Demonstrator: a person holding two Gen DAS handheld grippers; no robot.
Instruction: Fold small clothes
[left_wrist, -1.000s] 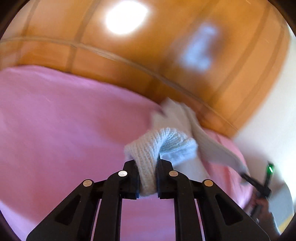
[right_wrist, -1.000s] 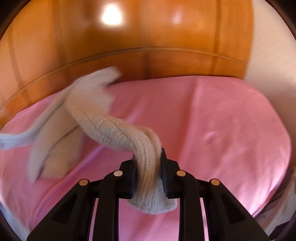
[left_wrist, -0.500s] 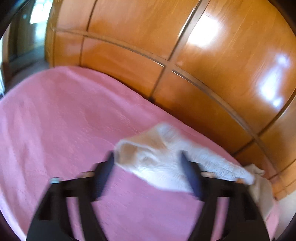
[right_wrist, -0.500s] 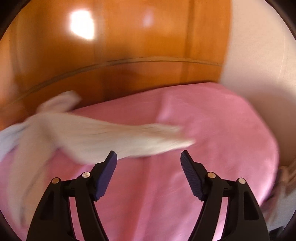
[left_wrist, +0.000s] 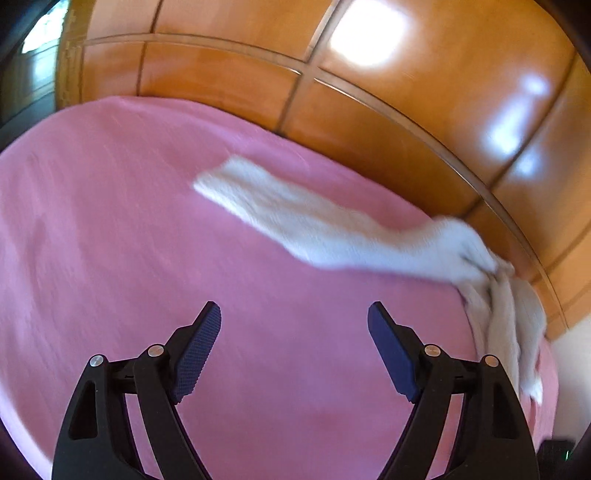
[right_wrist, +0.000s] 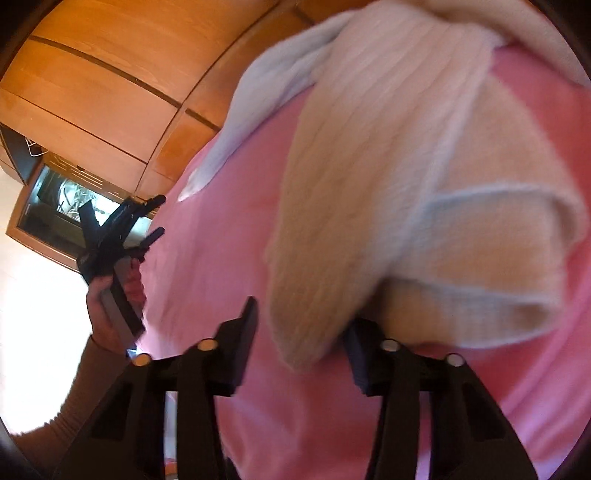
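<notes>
A cream knitted garment (left_wrist: 332, 225) lies stretched out on the pink bed cover (left_wrist: 129, 240), one long part reaching left, the rest bunched at the right edge. My left gripper (left_wrist: 294, 350) is open and empty, above the cover and short of the garment. In the right wrist view the garment (right_wrist: 388, 184) fills the upper right, close and blurred. My right gripper (right_wrist: 299, 332) is open, and a hanging end of the garment sits between its fingers without being clamped. The left gripper (right_wrist: 122, 236) shows at the left in a hand.
A glossy wooden headboard (left_wrist: 332, 92) runs along the far side of the bed. In the right wrist view a dark glass-fronted cabinet (right_wrist: 55, 214) stands at the left beyond the bed edge. A pale wall (left_wrist: 569, 369) borders the bed at the right.
Both grippers were shut on the knitted garment a second ago. Both have opened and let it go. The garment now lies on the cover. The right gripper has swung close over it.
</notes>
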